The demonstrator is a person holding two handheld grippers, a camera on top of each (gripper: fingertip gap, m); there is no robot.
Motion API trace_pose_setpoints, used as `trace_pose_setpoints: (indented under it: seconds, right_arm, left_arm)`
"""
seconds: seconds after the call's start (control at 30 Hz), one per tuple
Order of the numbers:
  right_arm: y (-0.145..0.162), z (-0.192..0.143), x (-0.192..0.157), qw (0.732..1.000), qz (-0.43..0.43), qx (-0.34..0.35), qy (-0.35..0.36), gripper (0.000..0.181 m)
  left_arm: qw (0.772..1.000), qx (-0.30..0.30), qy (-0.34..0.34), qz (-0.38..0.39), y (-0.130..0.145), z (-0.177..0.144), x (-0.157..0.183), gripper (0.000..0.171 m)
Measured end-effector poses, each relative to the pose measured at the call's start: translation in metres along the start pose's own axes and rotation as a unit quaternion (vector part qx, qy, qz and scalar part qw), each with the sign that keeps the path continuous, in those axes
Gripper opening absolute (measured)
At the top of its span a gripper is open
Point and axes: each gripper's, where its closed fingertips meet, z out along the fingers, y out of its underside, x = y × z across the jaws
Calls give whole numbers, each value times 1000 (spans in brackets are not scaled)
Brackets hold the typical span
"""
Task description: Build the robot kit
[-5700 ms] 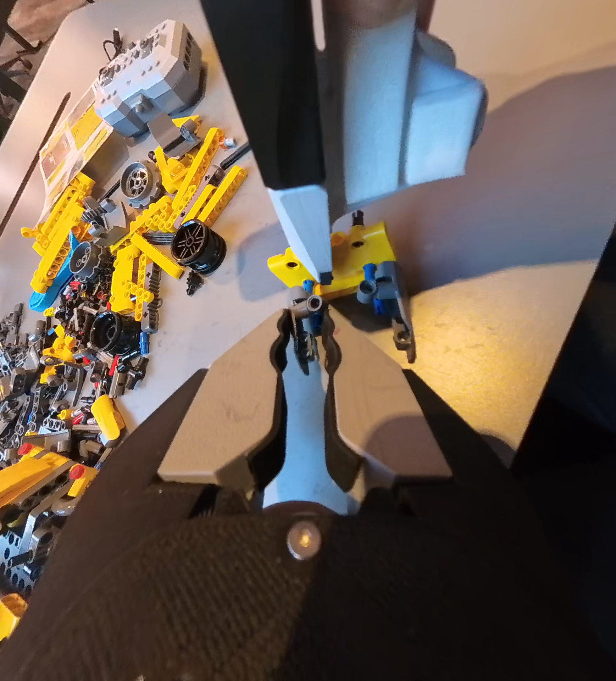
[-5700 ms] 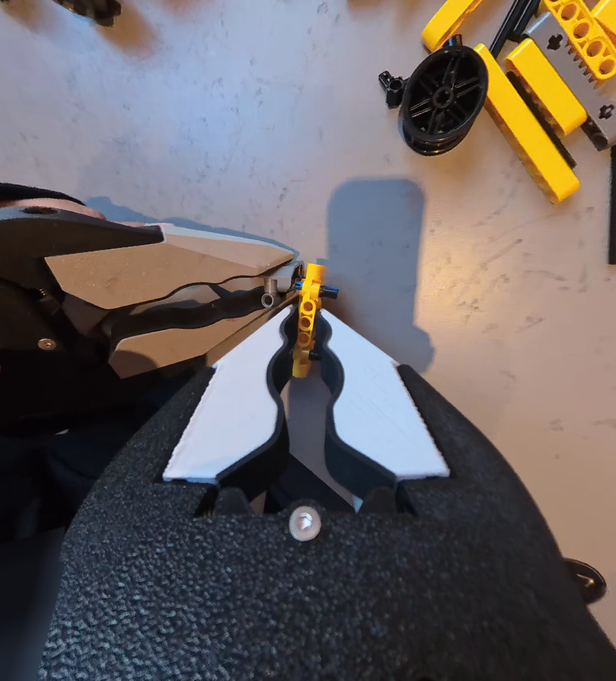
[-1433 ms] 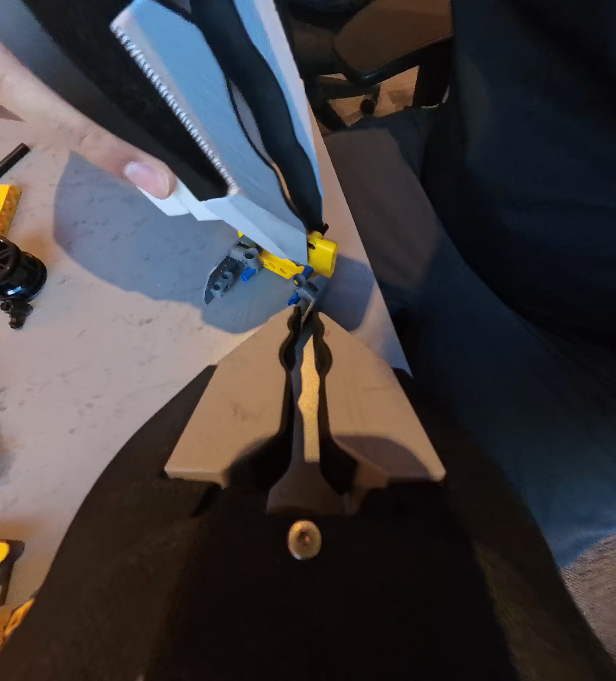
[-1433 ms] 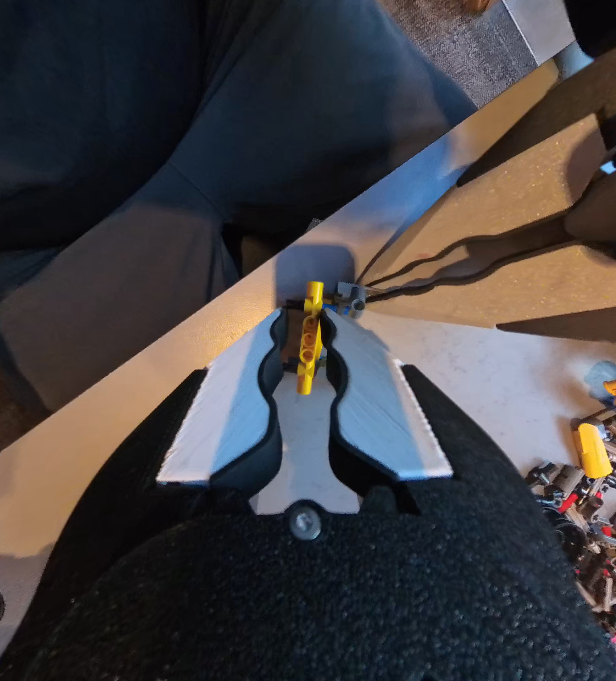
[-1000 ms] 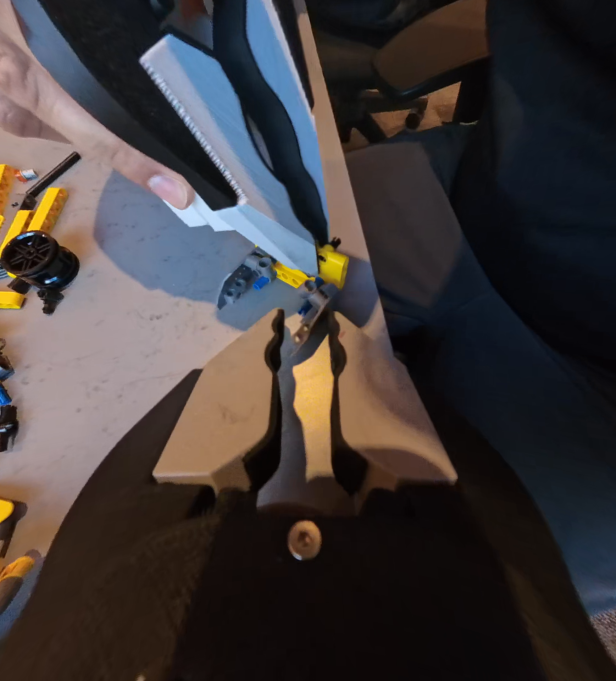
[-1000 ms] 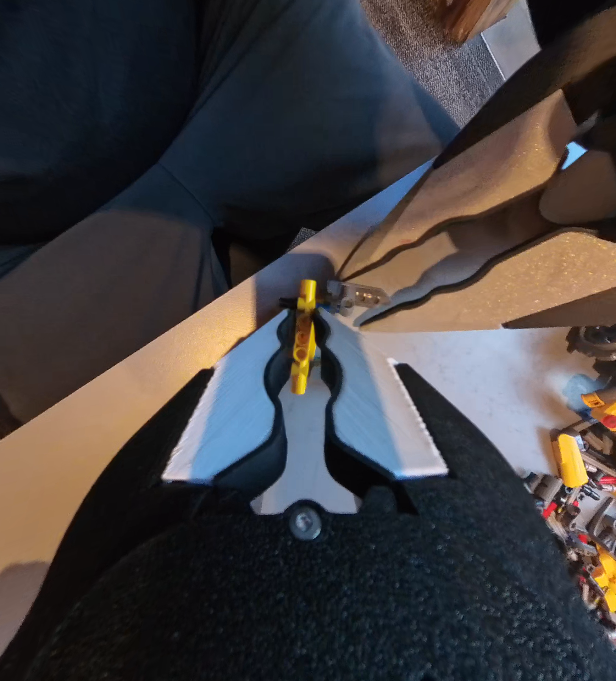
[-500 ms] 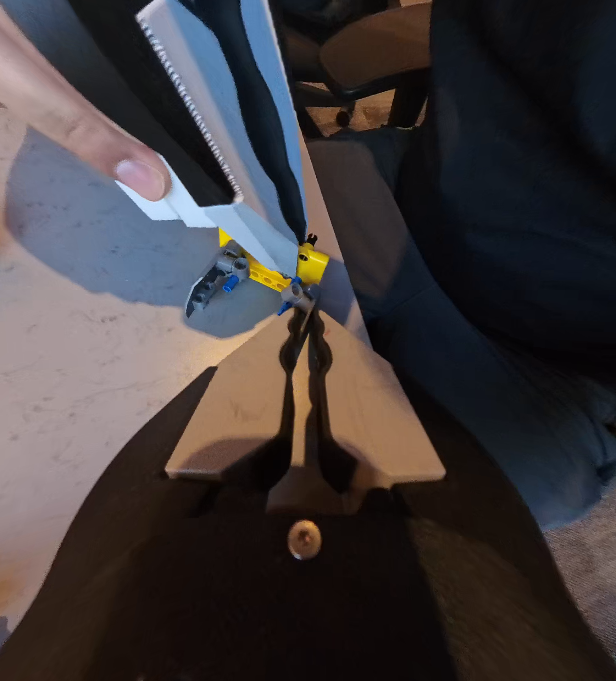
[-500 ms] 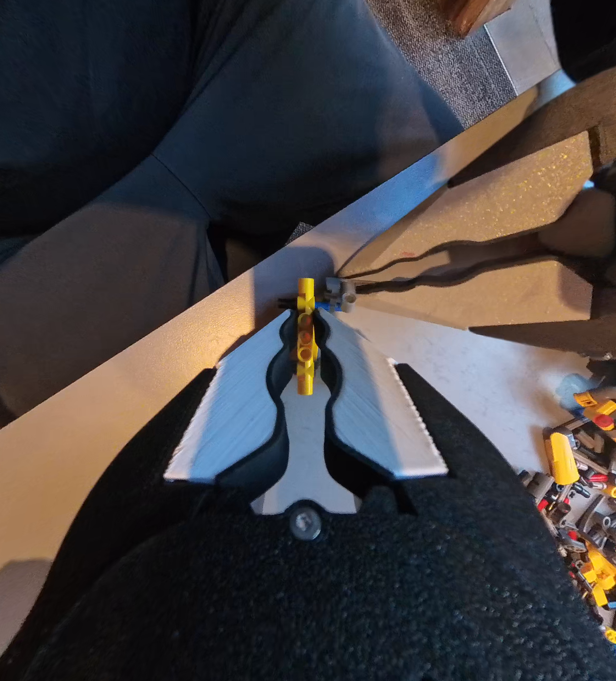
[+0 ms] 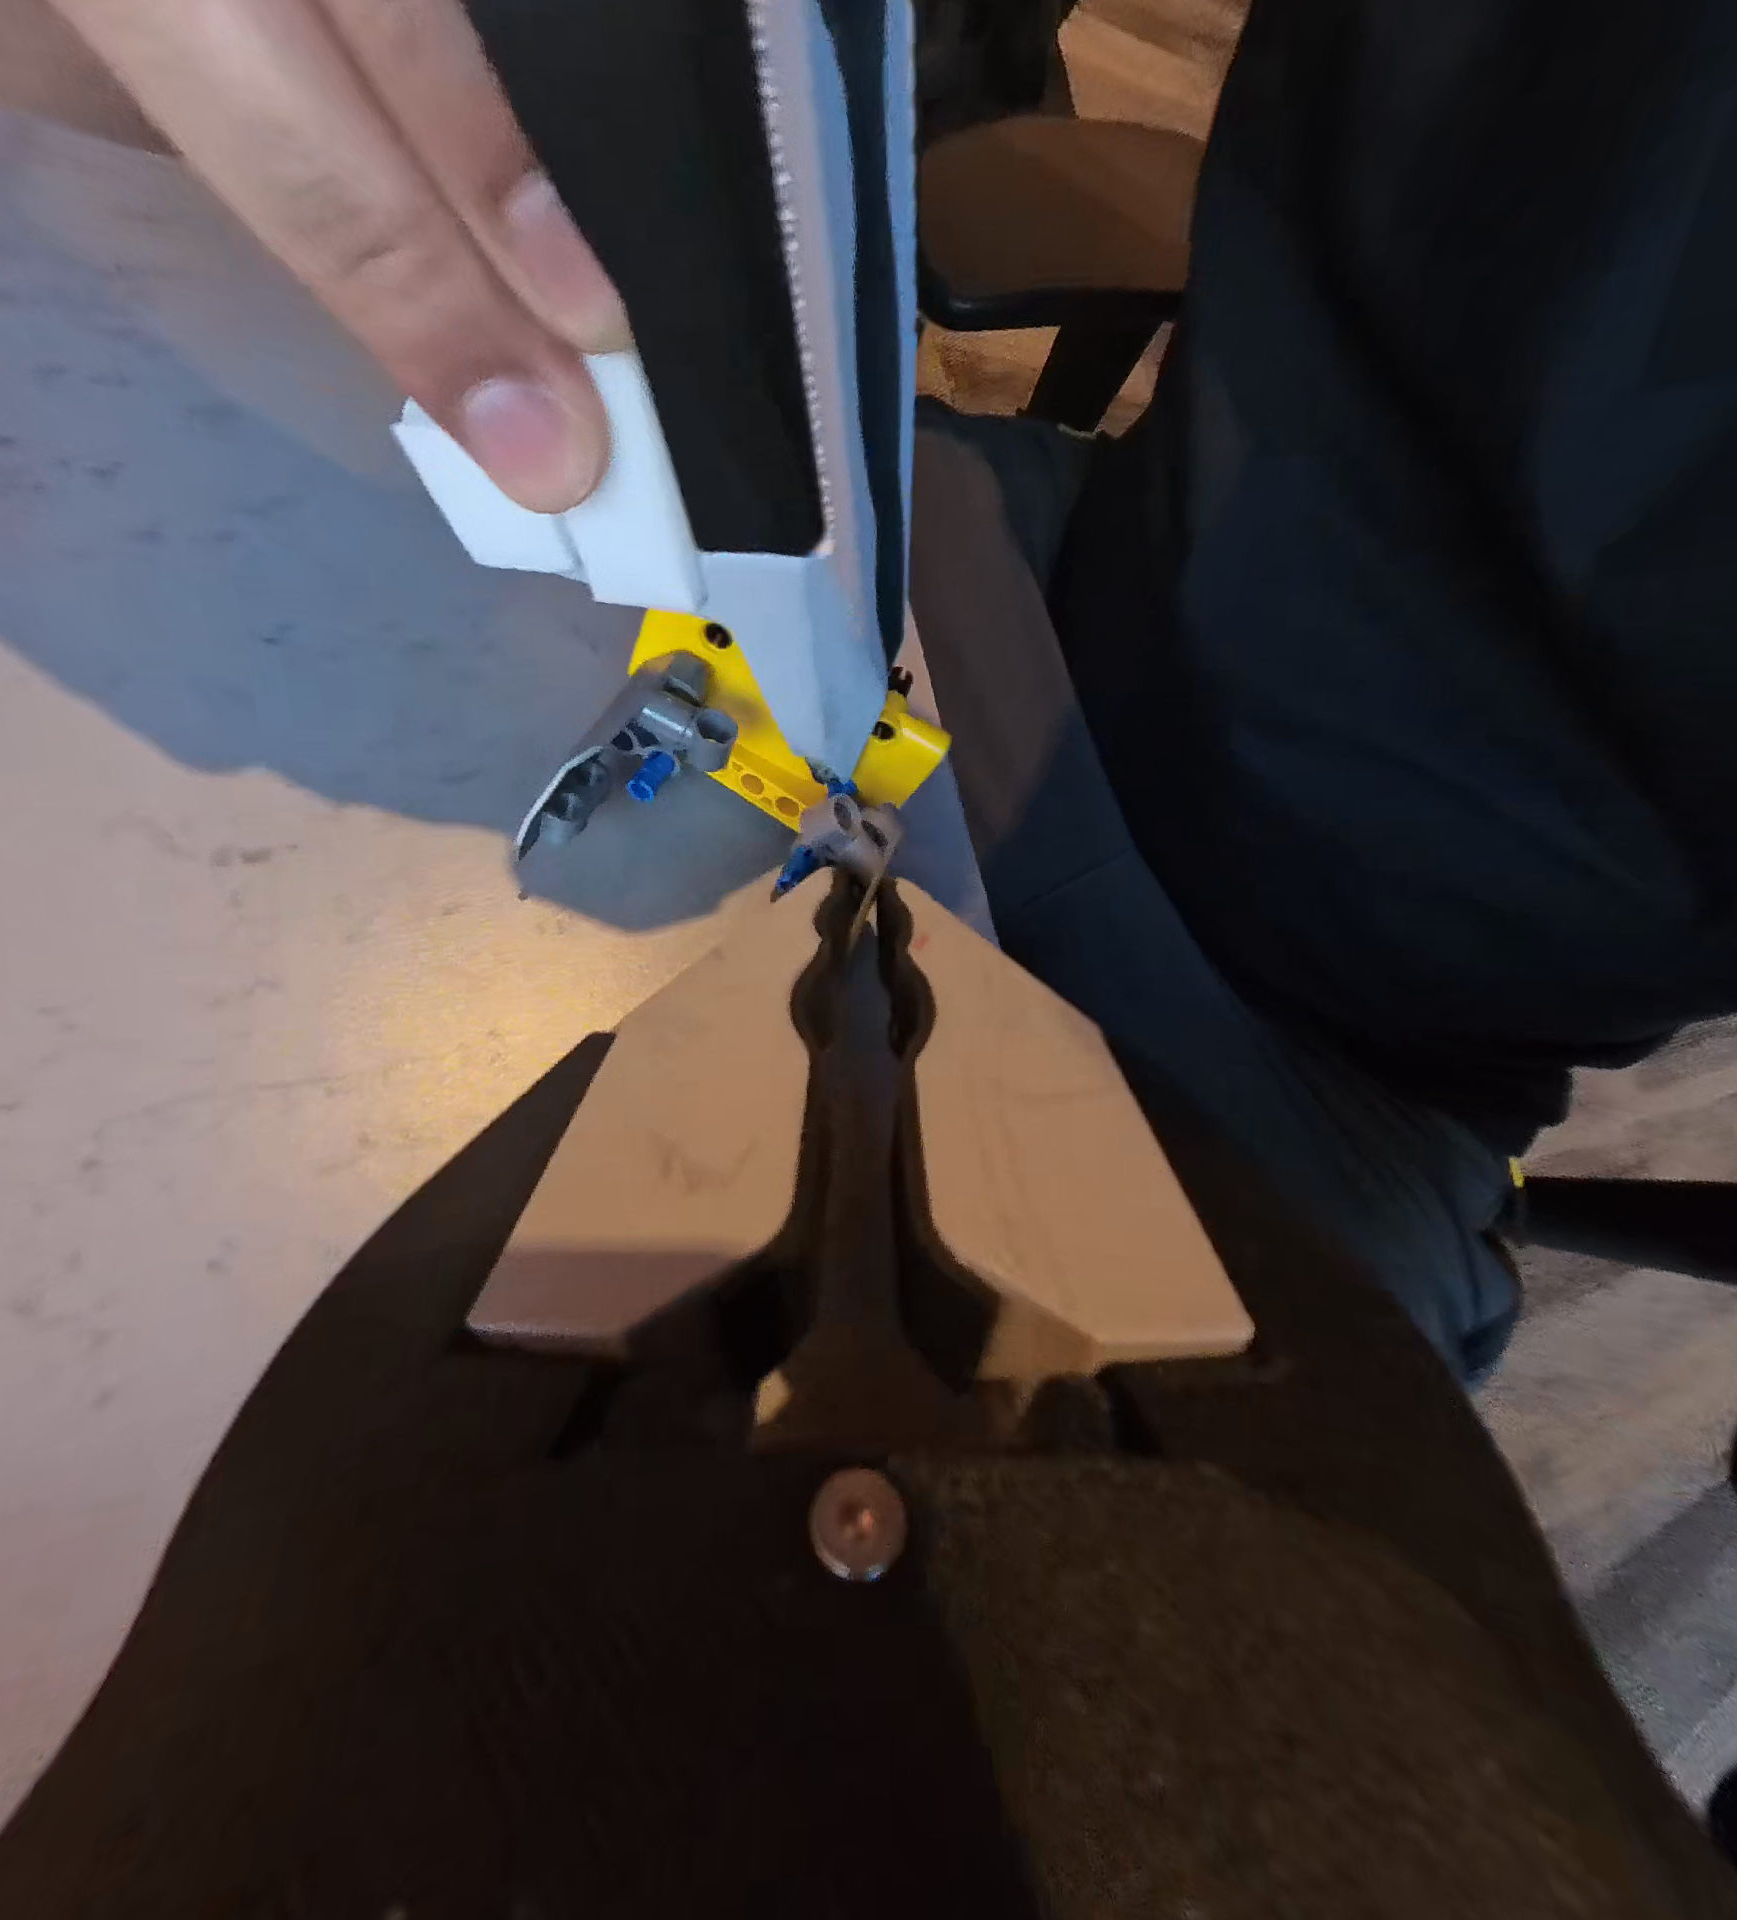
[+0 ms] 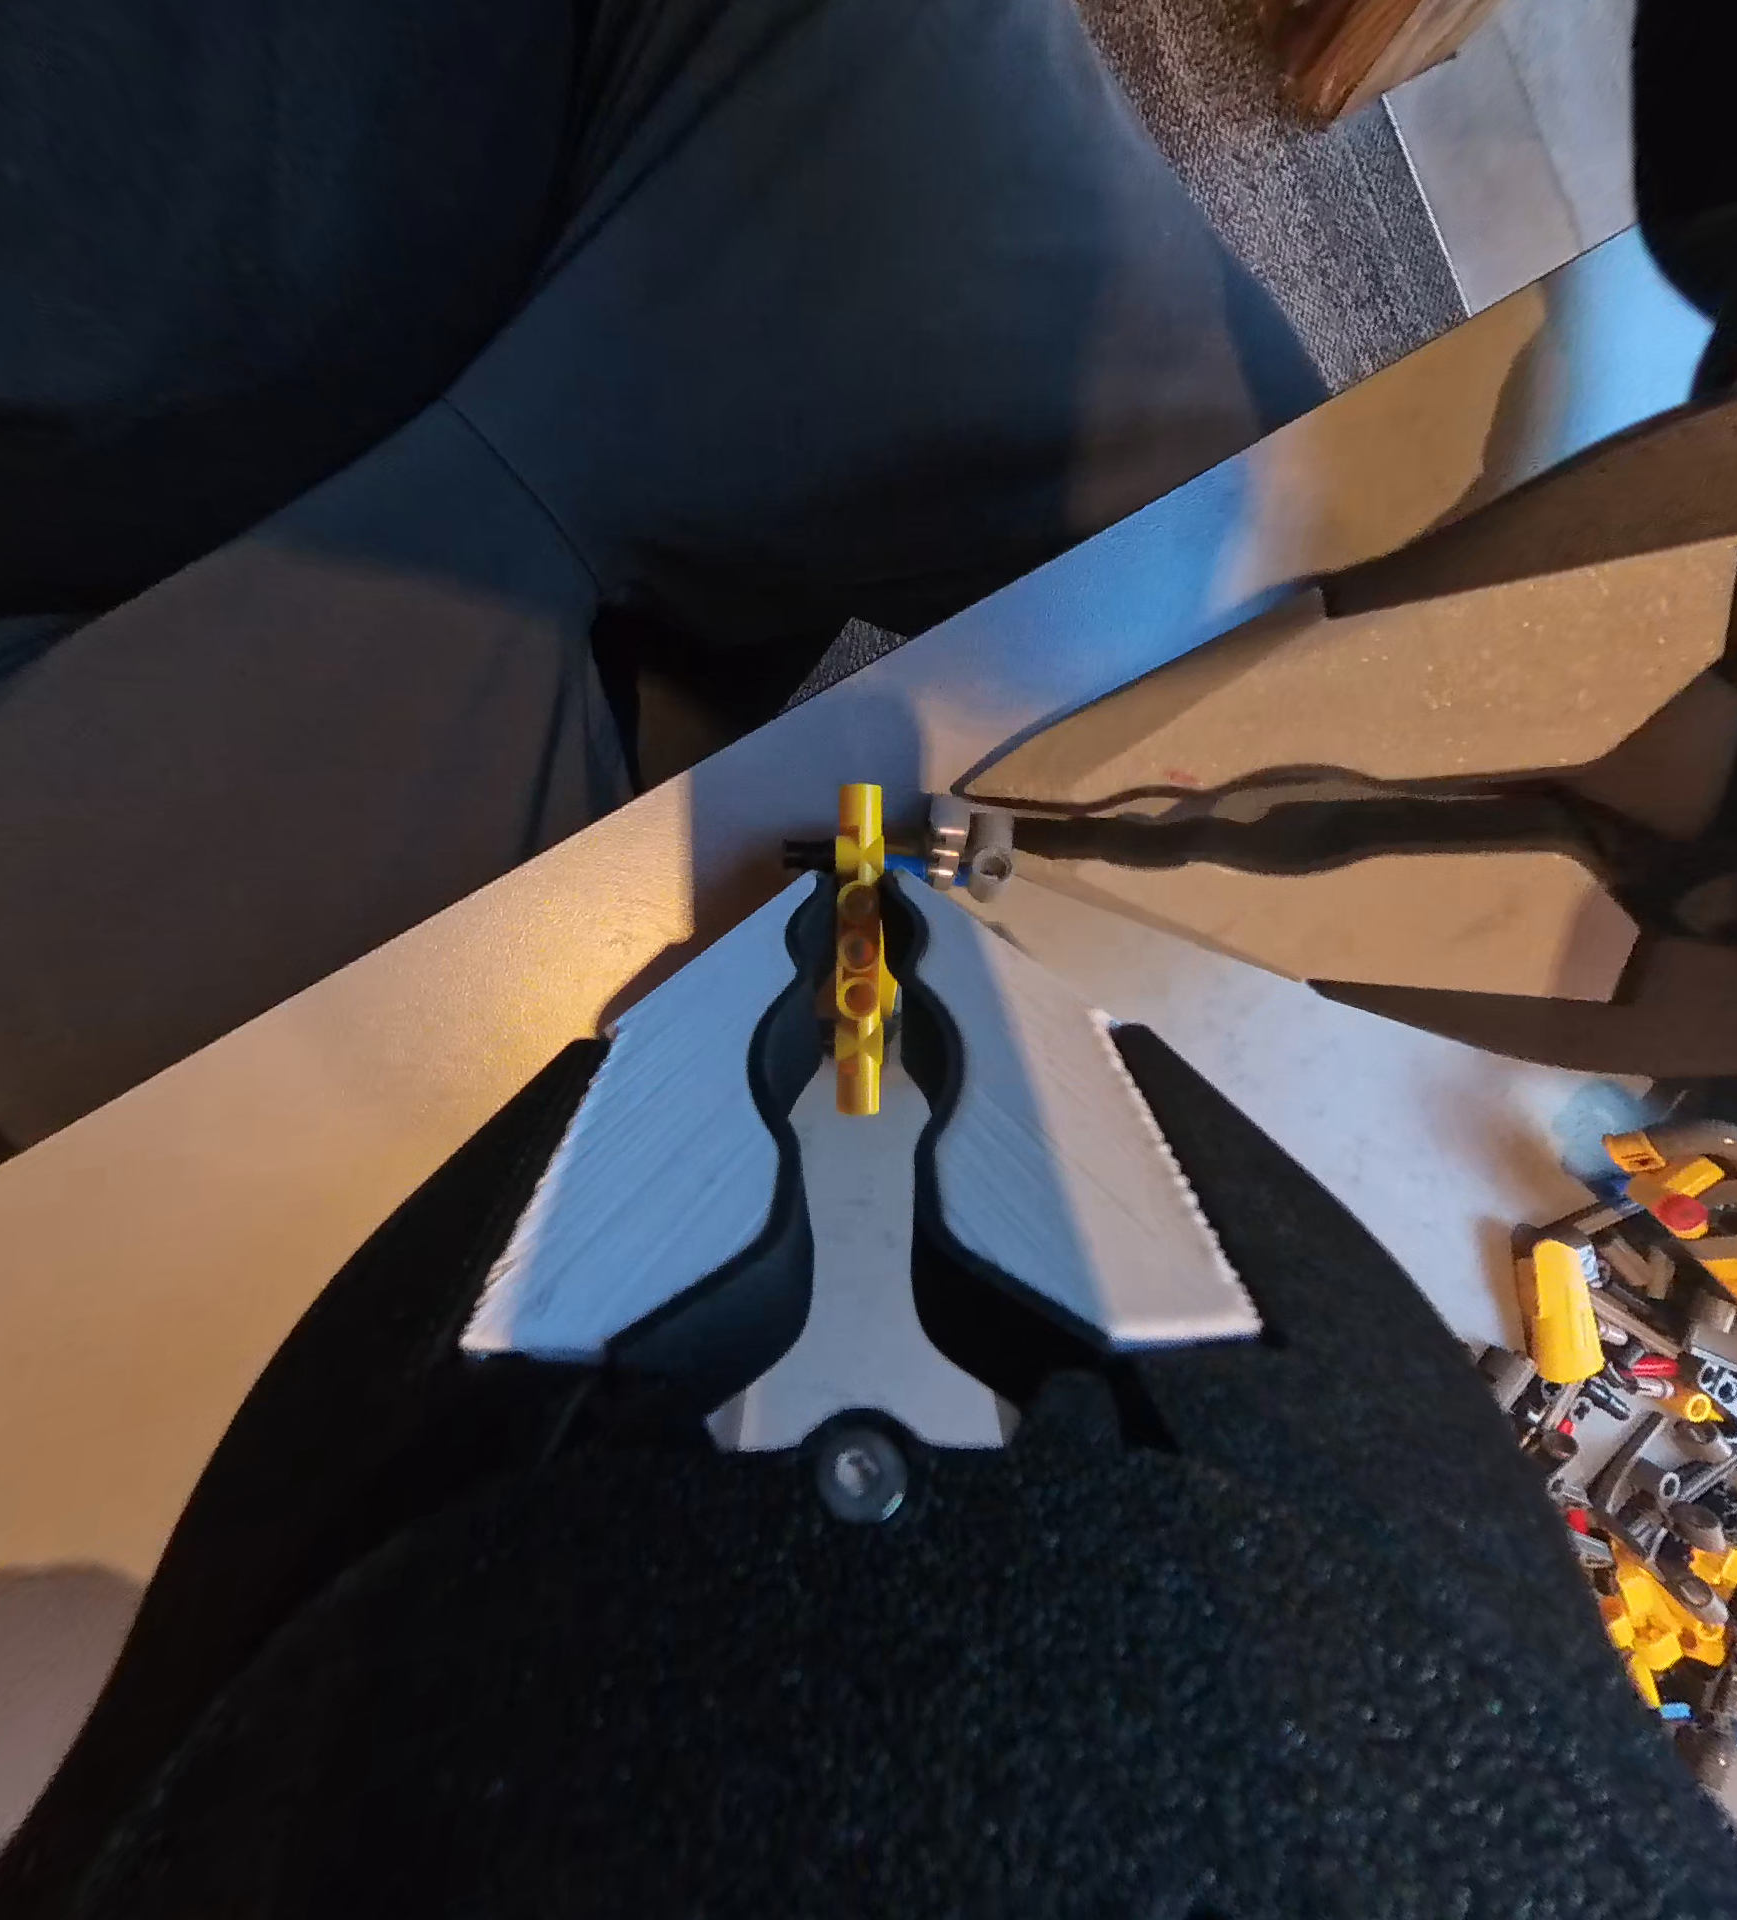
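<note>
The yellow beam assembly [image 10: 859, 961] sits edge-on at the centre of the right wrist view, pinched between the pale fingers of the right claw [image 10: 859, 904], which is closed on it; in the left wrist view the same piece appears in the upper middle of the frame as a yellow plate with a grey link [image 9: 615, 764] hanging off its left side and small blue pins showing. Touching its right edge is a small grey connector [image 9: 851, 826], and the left claw [image 9: 856, 883] is clamped tight on that connector, its tan fingers nearly meeting, so the two claws come tip to tip with the connector pressed against the yellow piece through a blue pin [image 10: 908, 862]. By the look of it this is a joining moment, with the connector seated against or partly into the beam; how deep the pin sits cannot be told. Both parts are held just above the near edge of the pale counter [image 10: 324, 1091], with the person's dark trousers [image 10: 635, 312] filling the upper half of the right wrist view. A hand [image 9: 407, 229] grips the right claw's white body at the upper left of the left wrist view. A heap of loose yellow, grey and black bricks [image 10: 1674, 1351] lies at the lower right of the right wrist view, well apart from the claws.
</note>
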Motion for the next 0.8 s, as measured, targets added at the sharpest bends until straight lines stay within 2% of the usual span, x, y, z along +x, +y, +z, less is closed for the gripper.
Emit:
trace_pose_setpoints:
  seconds: [0.27,0.57,0.8]
  right_arm:
    - [3,1,1,1000,0,0,4,7]
    - [5,0,3,1000,6,6,14,7]
    - [5,0,4,999,27,13,11,7]
  left_arm:
    - [995,27,6,-92,-4,-1,-5,4]
    - [993,34,-1,-117,-4,-1,-11,5]
    - [994,29,-2,-107,-4,-1,-9,5]
